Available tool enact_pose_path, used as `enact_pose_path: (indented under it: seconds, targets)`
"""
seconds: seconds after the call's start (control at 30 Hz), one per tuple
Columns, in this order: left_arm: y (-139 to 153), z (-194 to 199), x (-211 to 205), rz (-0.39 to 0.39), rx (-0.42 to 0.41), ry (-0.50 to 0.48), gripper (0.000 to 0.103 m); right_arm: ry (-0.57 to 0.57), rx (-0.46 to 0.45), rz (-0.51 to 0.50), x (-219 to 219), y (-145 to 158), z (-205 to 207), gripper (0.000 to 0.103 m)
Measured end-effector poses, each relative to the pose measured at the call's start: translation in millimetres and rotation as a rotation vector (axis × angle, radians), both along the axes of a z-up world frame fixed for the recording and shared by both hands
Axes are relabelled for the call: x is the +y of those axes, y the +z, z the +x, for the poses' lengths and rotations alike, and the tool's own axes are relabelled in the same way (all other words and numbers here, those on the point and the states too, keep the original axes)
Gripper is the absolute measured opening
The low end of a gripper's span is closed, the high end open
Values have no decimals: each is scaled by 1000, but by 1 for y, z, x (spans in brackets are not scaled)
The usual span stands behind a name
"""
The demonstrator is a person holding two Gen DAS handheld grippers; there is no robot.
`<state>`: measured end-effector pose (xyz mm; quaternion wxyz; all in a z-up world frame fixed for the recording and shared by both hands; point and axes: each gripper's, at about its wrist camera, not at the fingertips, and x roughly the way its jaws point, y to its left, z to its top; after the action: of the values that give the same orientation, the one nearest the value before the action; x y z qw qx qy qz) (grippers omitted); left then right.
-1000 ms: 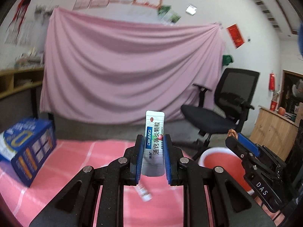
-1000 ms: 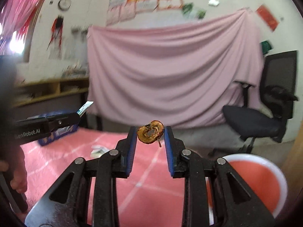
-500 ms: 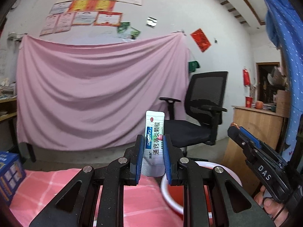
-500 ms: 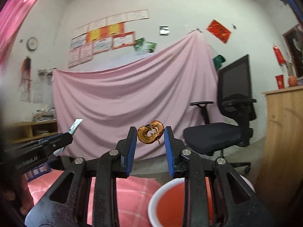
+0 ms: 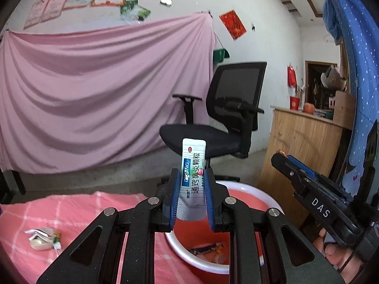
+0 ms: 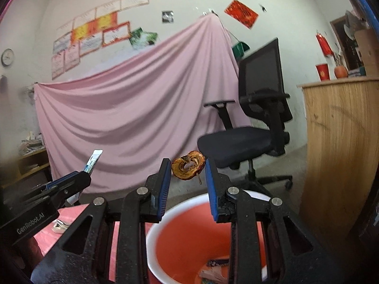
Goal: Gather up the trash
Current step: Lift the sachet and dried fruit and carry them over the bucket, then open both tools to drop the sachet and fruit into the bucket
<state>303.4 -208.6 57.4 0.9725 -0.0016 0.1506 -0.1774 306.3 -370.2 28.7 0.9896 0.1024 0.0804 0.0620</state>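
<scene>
White, printed foil sachet [image 5: 192, 177] is being clamped upright in the left gripper [image 5: 191, 190]; a dried brown apple slice [image 6: 188, 165] is being pinched in the right gripper [image 6: 188, 177]. Below both fingertips, the red white-rimmed plastic bucket [image 6: 189, 232] is lying open.

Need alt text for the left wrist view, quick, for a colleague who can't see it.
The left gripper holds a white medicine sachet upright in its jaws above a red bucket with trash inside; the right gripper is alongside.
</scene>
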Motion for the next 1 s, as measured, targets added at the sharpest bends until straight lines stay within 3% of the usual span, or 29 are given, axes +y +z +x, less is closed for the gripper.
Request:
enact_pose_path:
  seconds: [0.27,0.83,1.0]
  targets:
    - [-13,18,-16,-5,116,-45,17,-1,127,18,-11,-19,18,49]
    - [-32,44,-22,-29,324,-82,18,-14,244,56,-25,-33,35,50]
    - [-32,44,-20,-35,336,-79,29,-12,255,56,-25,-33,38,50]
